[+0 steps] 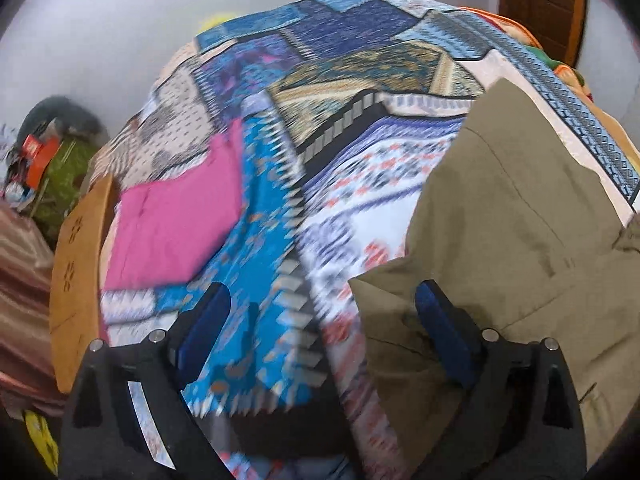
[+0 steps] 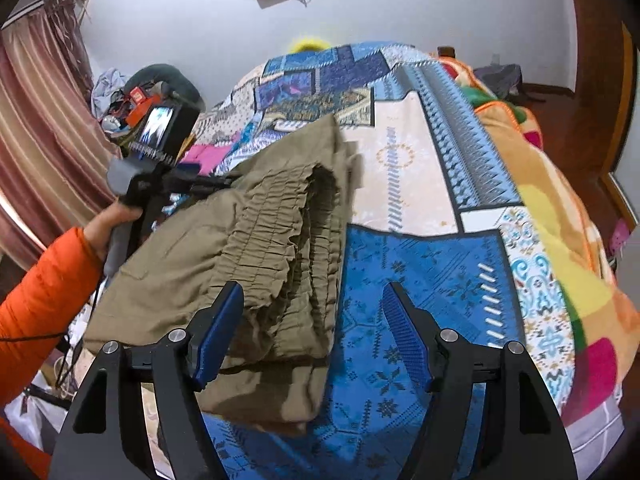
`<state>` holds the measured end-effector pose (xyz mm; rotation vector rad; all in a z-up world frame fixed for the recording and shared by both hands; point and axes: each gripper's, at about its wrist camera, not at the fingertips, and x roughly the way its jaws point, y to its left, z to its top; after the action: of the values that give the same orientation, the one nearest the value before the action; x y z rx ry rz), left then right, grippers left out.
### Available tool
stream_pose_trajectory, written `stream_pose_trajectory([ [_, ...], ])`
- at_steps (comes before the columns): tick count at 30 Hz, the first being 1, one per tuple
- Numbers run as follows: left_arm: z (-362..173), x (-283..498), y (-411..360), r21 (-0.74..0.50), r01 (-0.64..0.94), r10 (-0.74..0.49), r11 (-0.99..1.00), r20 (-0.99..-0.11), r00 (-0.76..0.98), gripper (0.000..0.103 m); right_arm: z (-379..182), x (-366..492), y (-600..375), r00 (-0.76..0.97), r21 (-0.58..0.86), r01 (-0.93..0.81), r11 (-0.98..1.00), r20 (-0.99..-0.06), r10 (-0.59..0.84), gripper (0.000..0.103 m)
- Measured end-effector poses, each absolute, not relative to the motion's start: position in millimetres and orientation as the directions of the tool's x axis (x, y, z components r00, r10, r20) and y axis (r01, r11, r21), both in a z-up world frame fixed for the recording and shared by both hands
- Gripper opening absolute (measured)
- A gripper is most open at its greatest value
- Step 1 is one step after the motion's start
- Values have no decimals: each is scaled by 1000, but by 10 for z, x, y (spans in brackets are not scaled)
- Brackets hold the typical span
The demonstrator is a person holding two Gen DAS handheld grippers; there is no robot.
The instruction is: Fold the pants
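Right tongs (image 2: 316,336) agape, pants (image 2: 256,248) edge hidden

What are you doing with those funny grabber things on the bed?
A person in an orange sleeve is folding olive-green pants with a gathered waistband on a bed covered by a colourful patchwork bedspread. Each hand holds a tool with tongs. The left tongs and the right tongs are both open and hold nothing; each has one finger over the pants. The pants already lie partly folded. Folded pink cloth lies farther left.
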<state>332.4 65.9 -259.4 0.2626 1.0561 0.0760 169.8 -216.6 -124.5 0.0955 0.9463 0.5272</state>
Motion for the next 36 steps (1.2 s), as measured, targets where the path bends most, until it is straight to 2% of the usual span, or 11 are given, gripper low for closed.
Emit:
stream_pose_trajectory([
  [6,-2501,2788,958,235,-21,217,972,-857,466,96,-1124,1622,-2203,504,279,-390,878,-733,457,69],
  [13,-2424,1967,1112,126,-77,148,989,-882,448,96,-1075,1502,-2123,506,268,-410,872,-728,462,69],
  [20,-2366,1436,1035,15,-83,53,996,-877,477,96,-1258,1415,-1928,473,230,-448,864,-760,447,69],
  [23,-2345,1318,1031,42,-92,83,995,-855,512,93,-1418,1451,-1893,451,205,-445,872,-790,416,69],
  [26,-2352,1216,1054,54,-104,101,993,-843,529,87,-1462,1450,-1933,448,211,-450,868,-787,424,63],
  [29,-2362,1170,1106,62,-119,116,991,-844,524,83,-1447,1452,-1995,460,185,-446,876,-792,402,44],
  [30,-2362,1159,1139,65,-129,123,990,-844,523,82,-1456,1450,-2019,464,173,-440,881,-797,388,33],
  [32,-2365,1145,1189,88,-149,154,985,-844,513,76,-1501,1457,-2084,452,182,-432,883,-804,387,32],
  [33,-2365,1137,1217,108,-162,176,981,-846,503,68,-1504,1451,-2102,451,187,-425,886,-805,387,31],
  [34,-2367,1145,1258,123,-171,192,978,-852,487,64,-1497,1445,-2116,454,185,-420,889,-805,382,30],
  [36,-2323,1171,1320,94,-164,163,982,-865,475,63,-1452,1446,-2133,457,182,-416,891,-806,377,30],
])
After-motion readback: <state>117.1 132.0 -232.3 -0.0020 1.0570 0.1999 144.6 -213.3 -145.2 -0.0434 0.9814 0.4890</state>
